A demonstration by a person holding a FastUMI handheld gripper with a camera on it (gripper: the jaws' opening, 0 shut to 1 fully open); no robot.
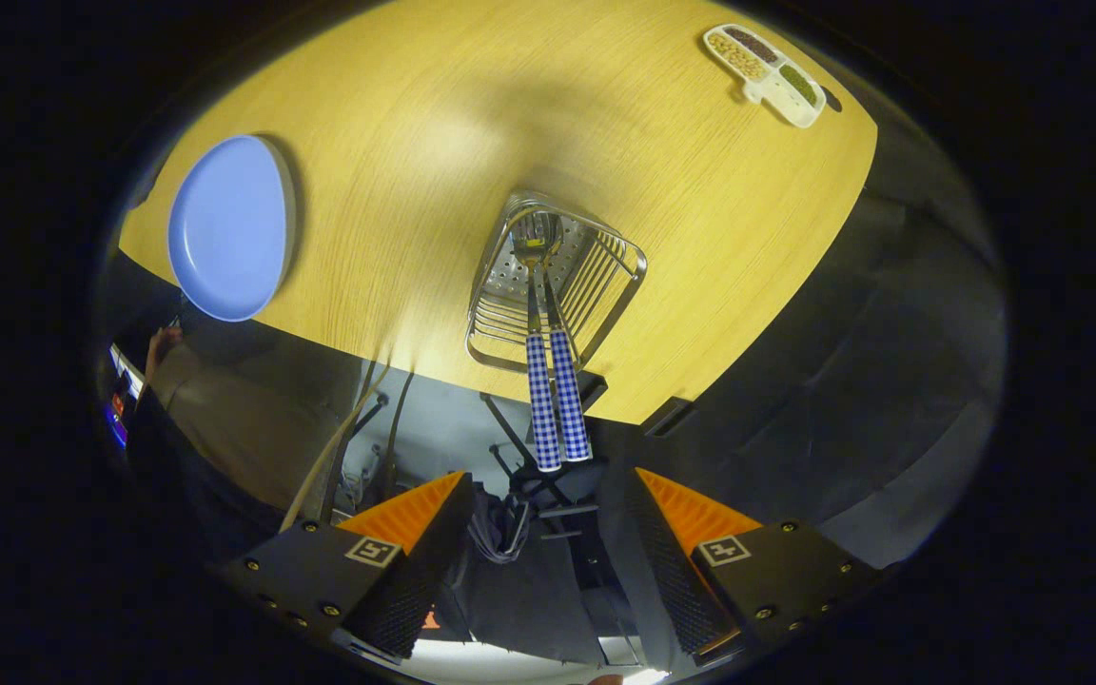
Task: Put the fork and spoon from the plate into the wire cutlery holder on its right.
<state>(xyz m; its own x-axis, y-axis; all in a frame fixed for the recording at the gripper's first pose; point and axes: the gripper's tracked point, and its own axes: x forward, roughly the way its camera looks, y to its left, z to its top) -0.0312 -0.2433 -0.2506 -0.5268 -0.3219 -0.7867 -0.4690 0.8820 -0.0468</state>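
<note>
Chrome wire forms the cutlery holder [557,285], a box-like basket of thin parallel rods with a perforated metal plate as its floor, standing on the pale, fine-grained wooden table [472,124] near its front edge. Both the fork [537,381] and the spoon [565,381] stand inside it side by side, touching, their shiny metal heads down against the perforated floor and their blue-and-white checked handles sticking up out of the basket toward the camera. The gripper [548,533] hangs above and apart from the handle ends, its two fingers spread wide with nothing between them; each finger has a ribbed inner pad [672,571] and carries a small square marker on its body. To the left of the holder, well apart, lies the smooth, round blue plate [225,228] with nothing on it, close to the table's edge. Far beyond the holder, at the table's other side, sits a white divided dish [767,71] with compartments of small beans or grains. A person's sleeve [215,409] shows below the plate, off the table, with cables and a dark stand beneath the table edge
</note>
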